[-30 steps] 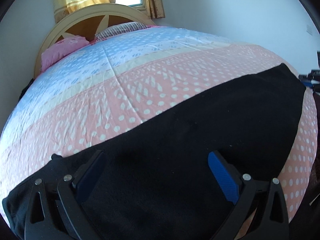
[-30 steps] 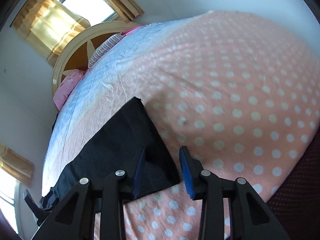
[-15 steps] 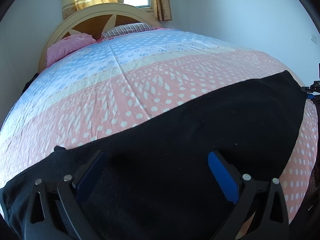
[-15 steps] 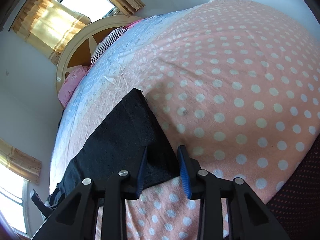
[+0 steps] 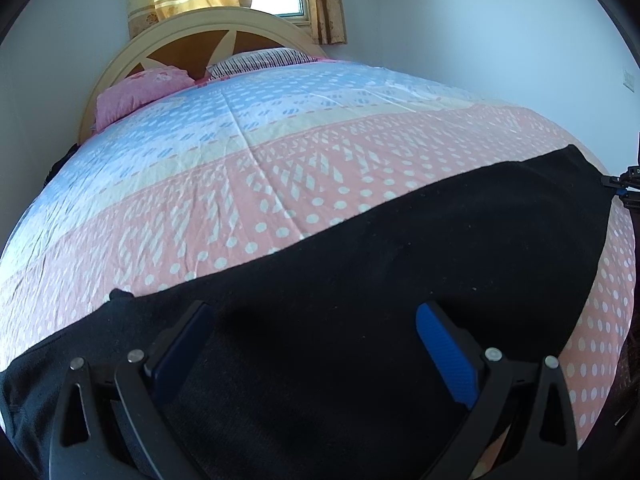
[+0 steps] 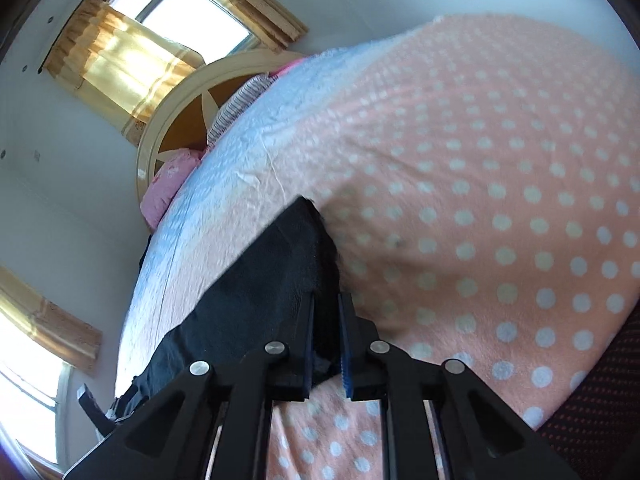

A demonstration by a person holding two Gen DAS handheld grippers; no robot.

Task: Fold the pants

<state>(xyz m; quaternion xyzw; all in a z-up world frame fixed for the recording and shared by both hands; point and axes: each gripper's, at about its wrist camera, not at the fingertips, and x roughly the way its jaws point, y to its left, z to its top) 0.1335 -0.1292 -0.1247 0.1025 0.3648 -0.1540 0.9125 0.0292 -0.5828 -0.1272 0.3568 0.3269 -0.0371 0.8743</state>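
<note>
Black pants [image 5: 400, 260] lie stretched across the near part of the bed's dotted quilt [image 5: 280, 160]. My left gripper [image 5: 312, 312] hovers open over one end of them, blue pads wide apart with only flat fabric below. My right gripper [image 6: 328, 300] is at the other end of the pants [image 6: 260, 288]. Its jaws are closing, and the narrow gap between the pads is filled with bunched black cloth, which rises a little off the quilt [image 6: 480, 200]. In the left wrist view the right gripper [image 5: 624, 188] shows small at the far right edge, at the pants' corner.
A pink pillow [image 5: 140, 88] and a striped pillow [image 5: 260, 58] lie against the rounded wooden headboard [image 5: 180, 44] at the far end. A curtained window sits above it. White walls close in behind and to the right. The bed's edge drops off at the right [image 6: 592, 420].
The right gripper's jaws went from a moderate gap around the pants' end to nearly together on it, and that corner has lifted slightly. The left gripper stays open in place.
</note>
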